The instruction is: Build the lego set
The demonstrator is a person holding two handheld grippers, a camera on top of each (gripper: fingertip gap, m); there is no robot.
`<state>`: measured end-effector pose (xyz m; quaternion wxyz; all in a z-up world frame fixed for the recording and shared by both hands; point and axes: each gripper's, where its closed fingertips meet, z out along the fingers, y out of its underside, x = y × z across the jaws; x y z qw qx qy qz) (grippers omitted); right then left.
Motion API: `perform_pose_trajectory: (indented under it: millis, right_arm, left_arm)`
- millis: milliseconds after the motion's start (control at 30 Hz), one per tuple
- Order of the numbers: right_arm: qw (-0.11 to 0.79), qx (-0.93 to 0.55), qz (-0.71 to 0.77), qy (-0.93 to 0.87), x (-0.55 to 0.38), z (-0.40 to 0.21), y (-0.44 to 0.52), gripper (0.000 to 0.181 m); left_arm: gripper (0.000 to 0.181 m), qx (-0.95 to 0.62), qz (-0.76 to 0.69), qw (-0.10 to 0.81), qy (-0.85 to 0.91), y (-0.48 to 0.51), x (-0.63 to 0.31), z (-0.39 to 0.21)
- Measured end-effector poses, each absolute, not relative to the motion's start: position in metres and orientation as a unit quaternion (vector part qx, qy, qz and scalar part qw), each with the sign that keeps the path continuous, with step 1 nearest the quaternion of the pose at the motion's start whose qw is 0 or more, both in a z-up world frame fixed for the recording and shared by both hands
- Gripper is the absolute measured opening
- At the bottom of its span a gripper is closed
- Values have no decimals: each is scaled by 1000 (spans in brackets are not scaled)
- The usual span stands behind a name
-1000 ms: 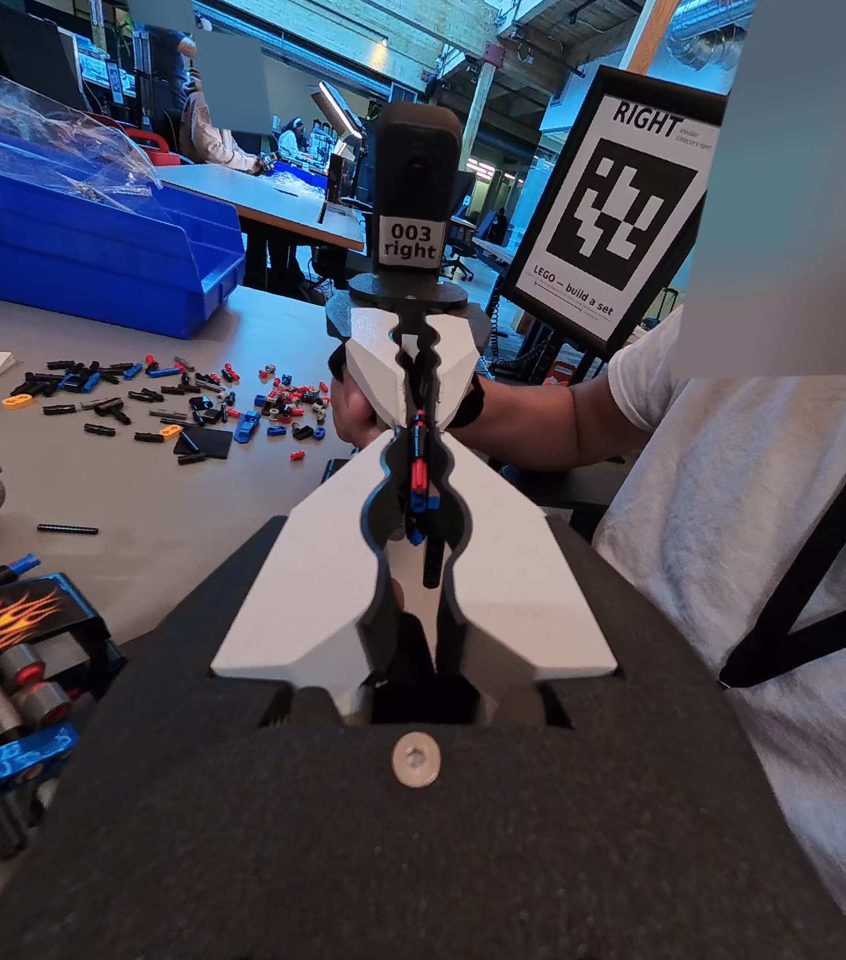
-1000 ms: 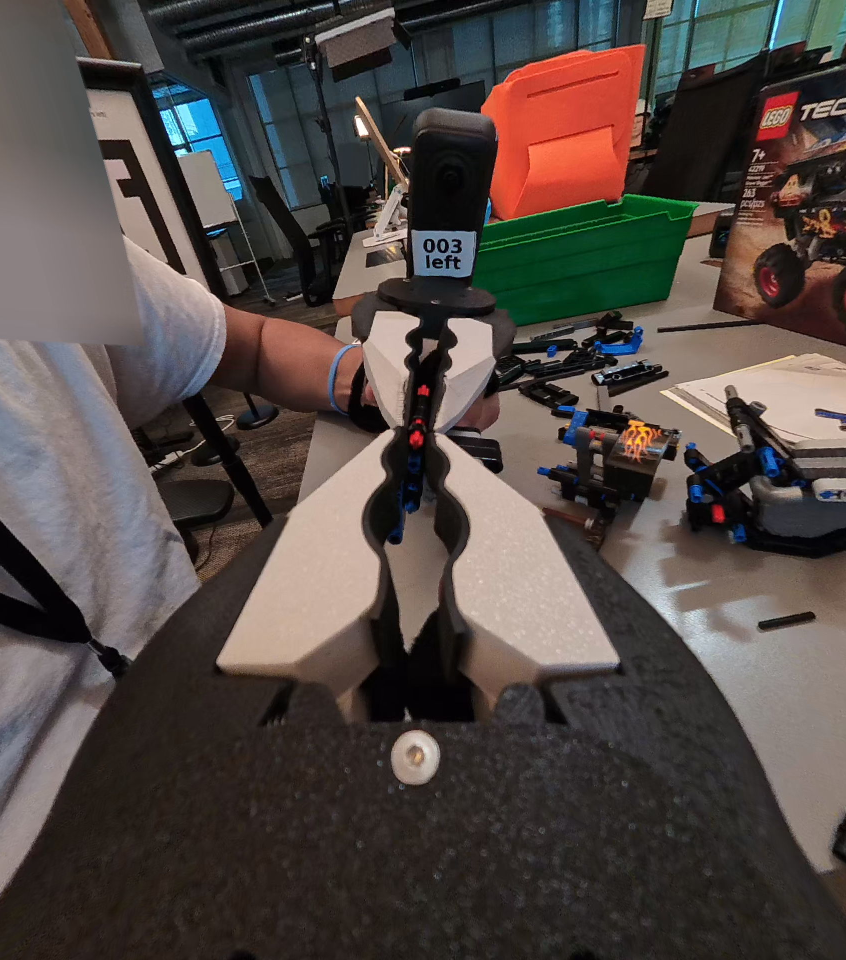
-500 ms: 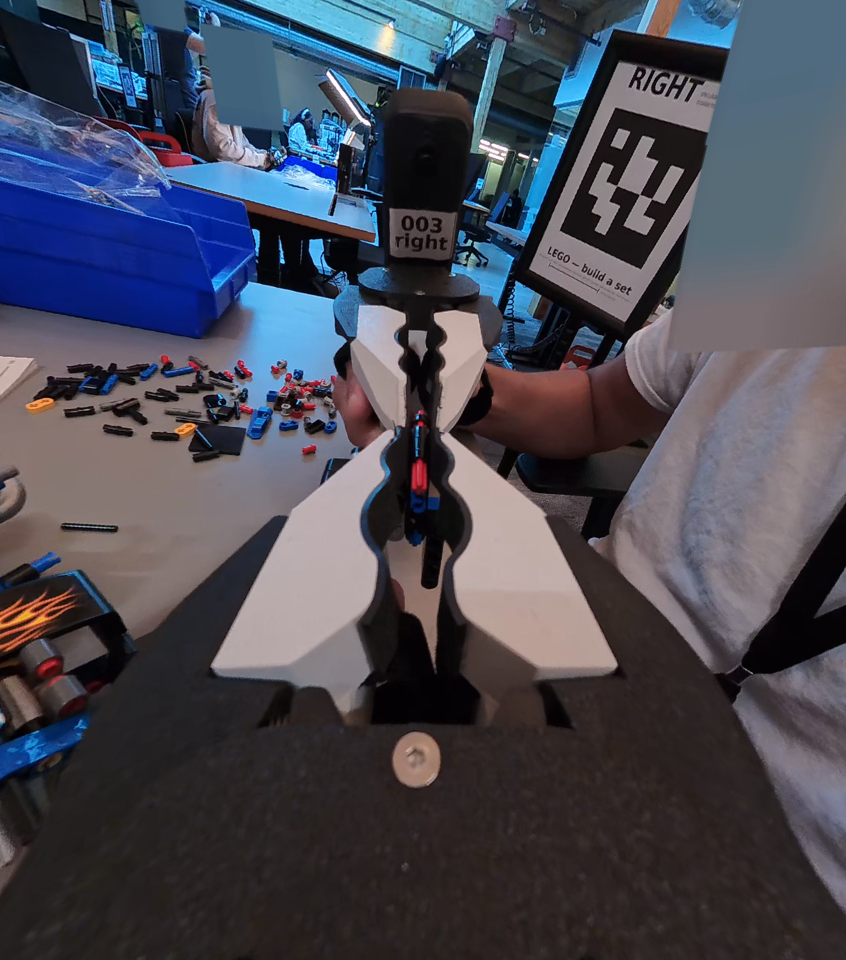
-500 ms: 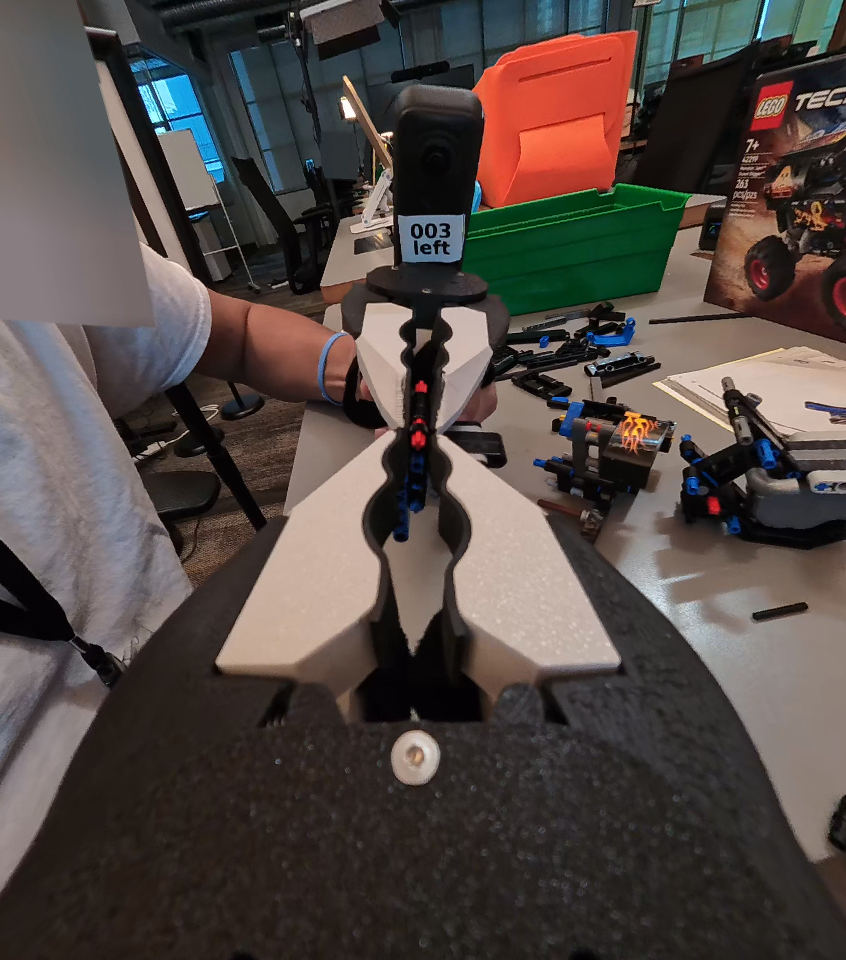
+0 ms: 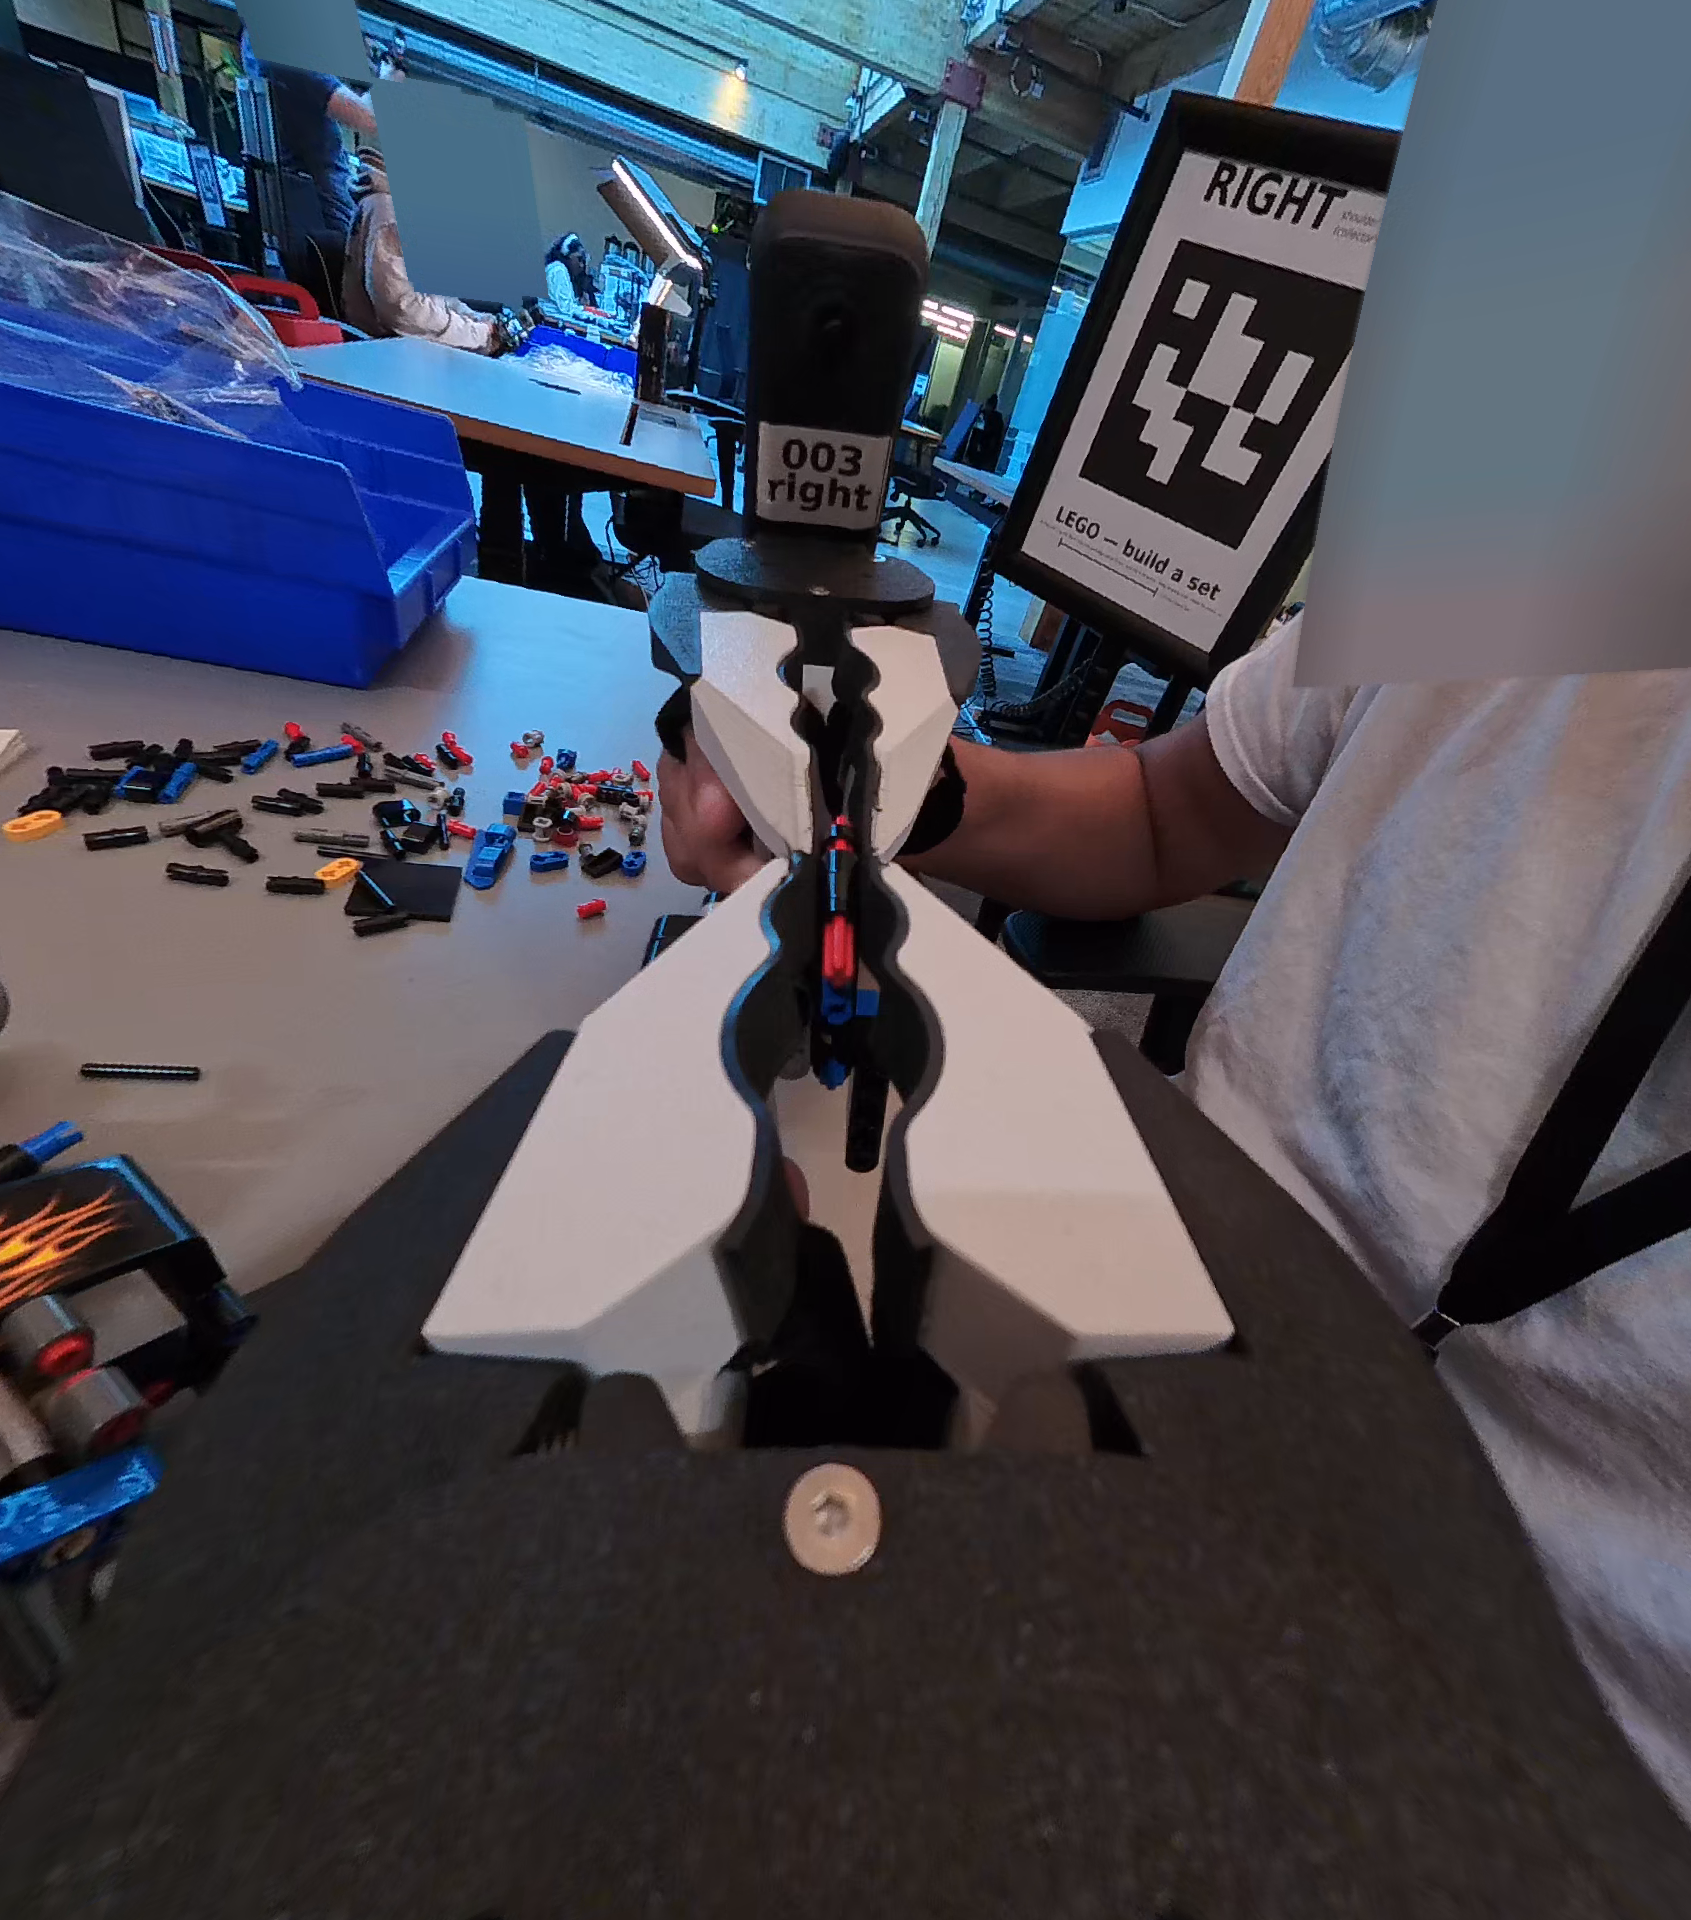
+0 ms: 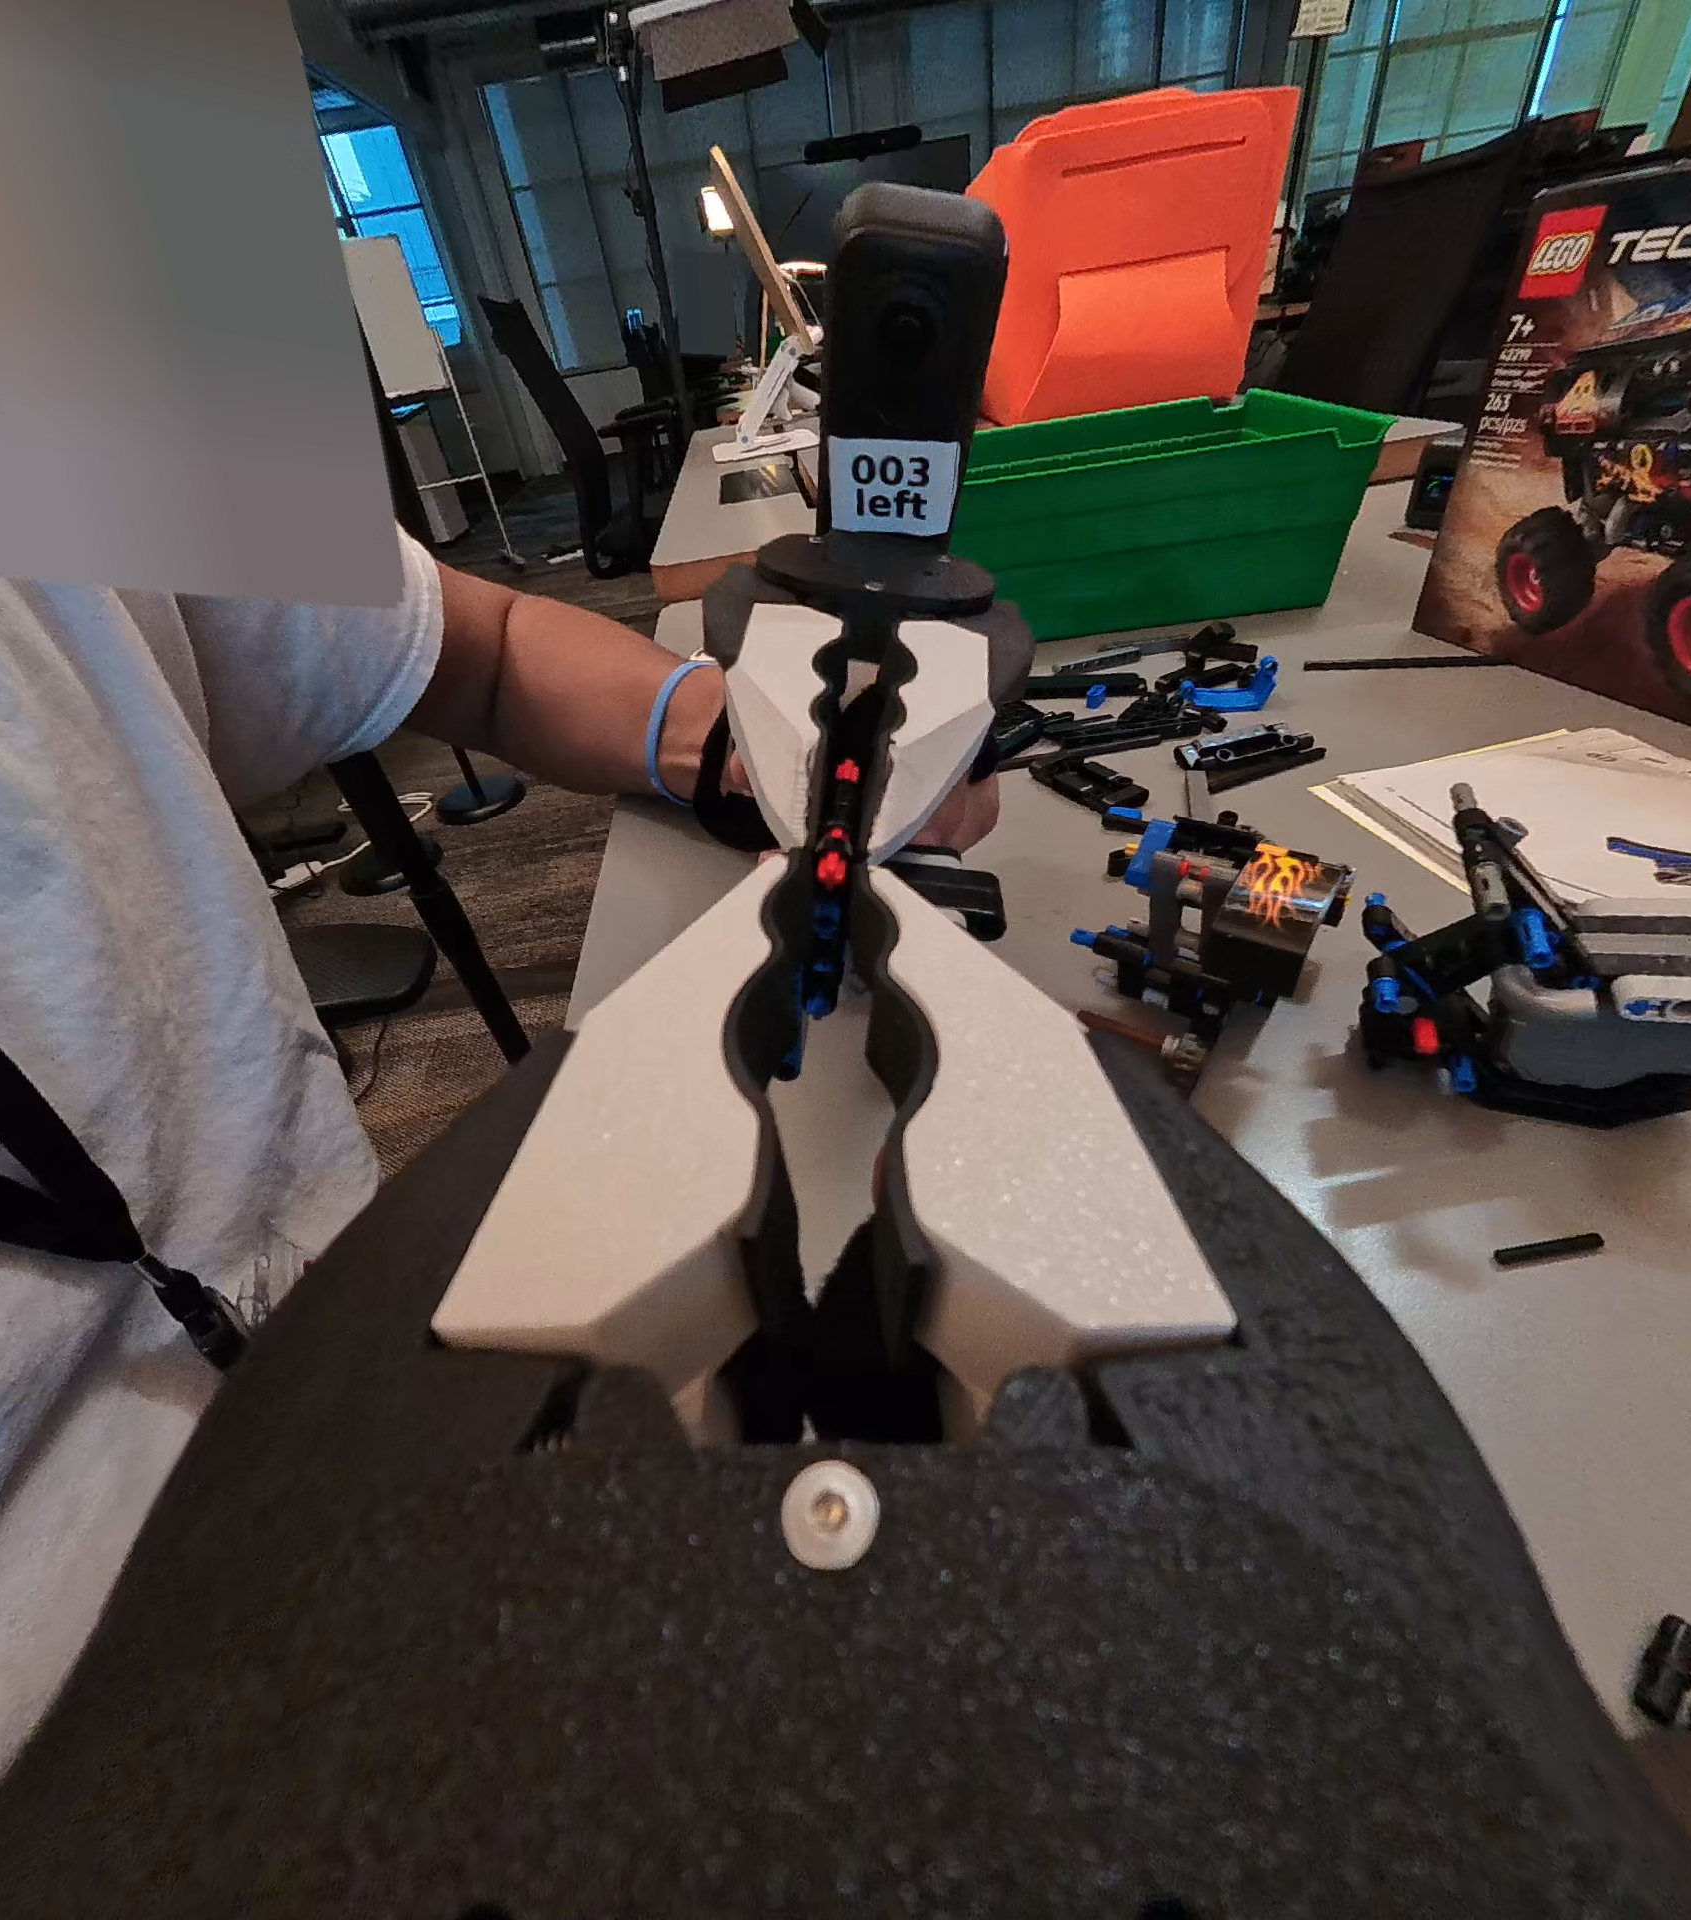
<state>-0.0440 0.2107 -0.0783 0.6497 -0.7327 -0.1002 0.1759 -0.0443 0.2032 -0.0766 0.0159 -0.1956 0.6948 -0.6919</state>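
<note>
The thin black, red and blue piece (image 5: 839, 987) sits squeezed between the two grippers, so most of it is hidden and its shape is hard to tell. The flame model (image 5: 10, 1340) is cut off by the left edge. The truck box (image 6: 1651, 436) is cut off on the right. The small loose parts (image 5: 384, 810) on the tabletop (image 5: 321, 1029) are too tiny to tell apart.

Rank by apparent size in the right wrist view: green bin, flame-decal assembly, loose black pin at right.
1. green bin
2. flame-decal assembly, nearer the camera yet smaller
3. loose black pin, plainly smallest
</note>
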Motion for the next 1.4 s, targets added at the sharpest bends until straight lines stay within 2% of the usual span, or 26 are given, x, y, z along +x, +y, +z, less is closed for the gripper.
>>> perform_pose_trajectory:
  millis: [200, 267, 400, 533, 867, 1400]
  right_arm:
    - [655, -727, 182, -95, -40, -75, 207, 5]
    - [685, -700, 190, -68, -21, -59, 192, 5]
    - [673, -716, 172, -68, -22, -67, 203, 5]
    - [678, -710, 179, -56, -17, -63, 202, 5]
    - [661, -718, 217, 4, -10, -72, 211, 5]
    - [666, -702, 250, 28, -16, -69, 218, 5]
  left_arm:
    - [5, -194, -697, 27, 690, 209, -43, -72]
    - [4, -219, -726, 33, 651, 230, -31, -57]
    - [5, -183, -700, 48, 688, 201, -44, -64]
    - [5, -224, -702, 50, 674, 217, -29, -68]
    - [5, -288, -736, -57, 610, 220, -20, -69]
    - [5, -296, -744, -85, 593, 218, -20, -69]
